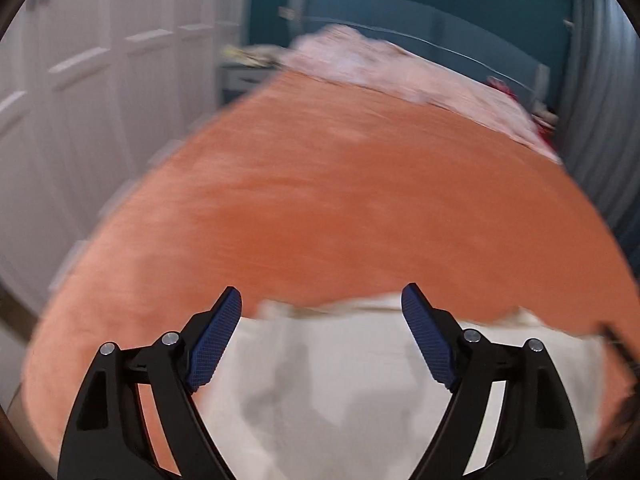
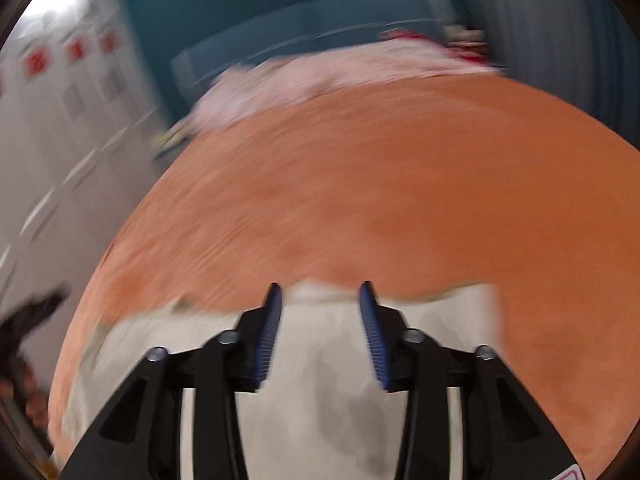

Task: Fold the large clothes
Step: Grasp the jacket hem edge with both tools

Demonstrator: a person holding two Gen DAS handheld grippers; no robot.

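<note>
A cream-white garment point(image 1: 320, 380) lies flat on the near part of an orange bed cover point(image 1: 340, 200). My left gripper point(image 1: 322, 300) is open and empty, hovering above the garment's far edge. In the right wrist view the same garment point(image 2: 320, 380) lies below my right gripper point(image 2: 320, 296), which is partly open with nothing between its blue pads point(image 2: 268, 336). Both views are blurred by motion.
A pile of pink-white bedding point(image 1: 400, 68) lies at the far end of the bed against a teal headboard point(image 1: 440, 24). White wardrobe doors point(image 1: 80, 80) stand to the left, grey curtains point(image 1: 600, 100) to the right. A dark object point(image 2: 28, 320) shows at the right wrist view's left edge.
</note>
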